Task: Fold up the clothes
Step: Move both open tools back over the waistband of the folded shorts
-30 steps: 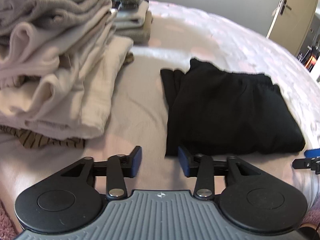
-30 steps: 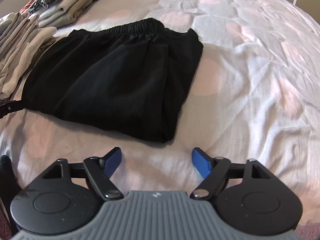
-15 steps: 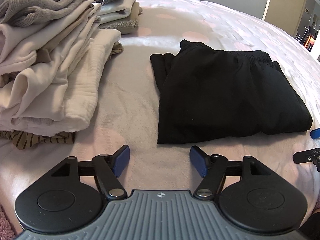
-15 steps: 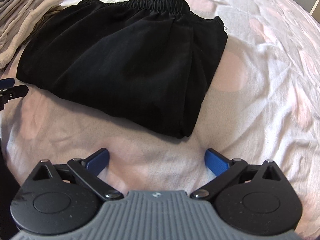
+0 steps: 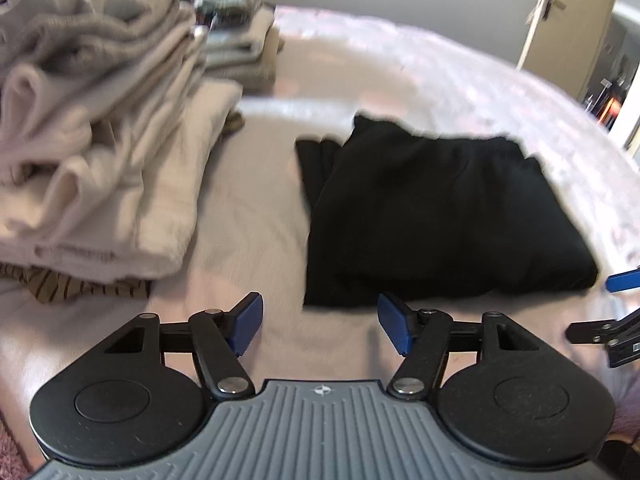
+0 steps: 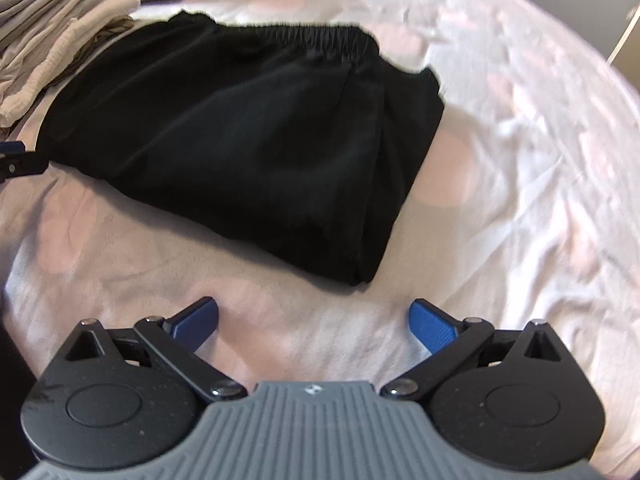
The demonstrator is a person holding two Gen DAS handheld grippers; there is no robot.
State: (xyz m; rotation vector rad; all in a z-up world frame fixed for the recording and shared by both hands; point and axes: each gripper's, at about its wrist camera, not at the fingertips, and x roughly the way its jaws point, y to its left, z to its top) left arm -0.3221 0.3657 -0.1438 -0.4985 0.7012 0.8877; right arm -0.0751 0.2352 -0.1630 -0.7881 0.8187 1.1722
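Note:
A folded black garment (image 5: 440,216) with an elastic waistband (image 6: 320,36) lies flat on the pale pink bedsheet (image 6: 520,160). My left gripper (image 5: 320,320) hovers just short of its near left corner; its jaws are closing a little, with only sheet between them. My right gripper (image 6: 314,320) stands wide open in front of the garment's near right corner (image 6: 360,276), nothing between its blue pads (image 6: 432,326). One blue fingertip (image 5: 622,280) of the right gripper shows at the left wrist view's right edge.
A tall pile of folded beige and cream clothes (image 5: 100,152) sits left of the black garment, over a striped piece (image 5: 60,284). A smaller folded stack (image 5: 240,52) lies farther back. A door (image 5: 572,24) stands beyond the bed at the right.
Both grippers have opened wider than a second ago. The left one then narrowed slightly. Both views shifted slightly and are blurred; the black garment lies where it was.

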